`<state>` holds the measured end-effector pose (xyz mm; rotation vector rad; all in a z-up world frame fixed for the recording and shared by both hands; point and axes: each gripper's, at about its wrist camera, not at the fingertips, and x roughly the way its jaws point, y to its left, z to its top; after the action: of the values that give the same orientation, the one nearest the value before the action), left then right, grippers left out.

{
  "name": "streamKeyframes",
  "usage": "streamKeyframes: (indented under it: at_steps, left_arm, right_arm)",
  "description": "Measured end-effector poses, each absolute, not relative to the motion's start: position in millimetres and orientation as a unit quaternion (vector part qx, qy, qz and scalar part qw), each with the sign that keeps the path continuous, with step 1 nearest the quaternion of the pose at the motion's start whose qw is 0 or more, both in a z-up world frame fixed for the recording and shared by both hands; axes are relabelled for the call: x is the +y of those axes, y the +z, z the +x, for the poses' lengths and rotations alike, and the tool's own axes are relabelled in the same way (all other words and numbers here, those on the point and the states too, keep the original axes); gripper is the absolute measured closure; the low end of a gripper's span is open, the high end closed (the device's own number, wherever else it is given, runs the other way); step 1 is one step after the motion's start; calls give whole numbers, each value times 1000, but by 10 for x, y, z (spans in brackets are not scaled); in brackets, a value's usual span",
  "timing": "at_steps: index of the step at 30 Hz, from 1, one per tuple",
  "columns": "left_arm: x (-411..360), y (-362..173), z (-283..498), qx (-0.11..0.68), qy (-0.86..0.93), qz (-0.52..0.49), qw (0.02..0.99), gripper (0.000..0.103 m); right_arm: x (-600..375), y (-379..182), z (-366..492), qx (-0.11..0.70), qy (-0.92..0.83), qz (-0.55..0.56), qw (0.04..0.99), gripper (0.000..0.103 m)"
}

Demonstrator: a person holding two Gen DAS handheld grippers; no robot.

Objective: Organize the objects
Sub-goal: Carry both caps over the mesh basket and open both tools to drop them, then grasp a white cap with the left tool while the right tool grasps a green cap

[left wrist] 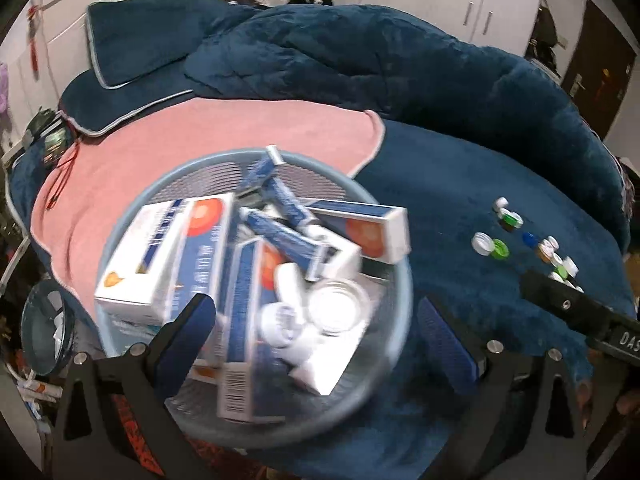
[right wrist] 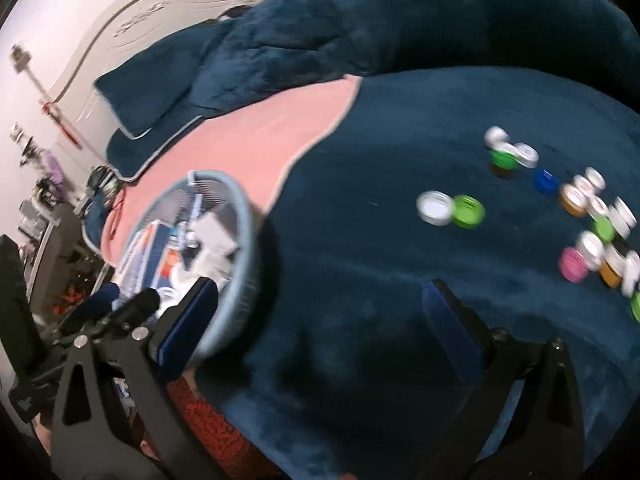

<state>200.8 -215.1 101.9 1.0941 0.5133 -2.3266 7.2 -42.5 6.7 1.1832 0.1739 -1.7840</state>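
A round light-blue mesh basket (left wrist: 188,176) sits on the bed, packed with blue-and-white medicine boxes (left wrist: 160,256), tubes (left wrist: 288,240) and small white jars (left wrist: 336,308). My left gripper (left wrist: 316,320) hangs open above it, nothing between its fingers. In the right wrist view the same basket (right wrist: 240,216) lies at the left. My right gripper (right wrist: 320,312) is open over bare blue blanket. Several loose bottle caps, among them a white one (right wrist: 434,208), a green one (right wrist: 468,211) and a pink one (right wrist: 573,265), lie scattered to its right.
A pink towel (left wrist: 200,140) covers the bed under and behind the basket. Bunched blue quilt and pillows (left wrist: 360,52) rise at the back. A second small blue basket (left wrist: 44,328) stands off the bed's left edge. The other gripper's black body (left wrist: 580,316) reaches in at the right.
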Motion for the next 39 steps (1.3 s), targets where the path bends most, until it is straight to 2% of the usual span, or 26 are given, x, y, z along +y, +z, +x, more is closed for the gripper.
streamKeyframes:
  at_steps: [10,20,24,31,34,38,39]
  left_arm:
    - [-1670,978,1662,169,-865,426,204,1]
    - [-1184,617,1160,145,-858,471,140,1]
    - [-1148,462,979,142,-854,483,135,1]
    - [-1131,280,767,115,-852,495,129,1]
    - [-1138,321,719,113,-858,485,126,1]
    - [-1131,344,682,90,-864,478,130,1]
    - [-1142,326,665,90,-863,480,130,1]
  right_arm:
    - [82,-94,-255,63,-748,512,417,0]
    - [622,-375,-616,38,-755,547,360,0]
    - [564,-378,-762,32,-754,539,373,0]
    - [92,-370,-1002,95,-754,498,418,2]
    - [-136,-527,-1122,113,-738,510,427,10]
    - [-416,-749,-1161,176,-726,508,429,29]
    - [-462,-772,-1163,183,-726,503,432,29]
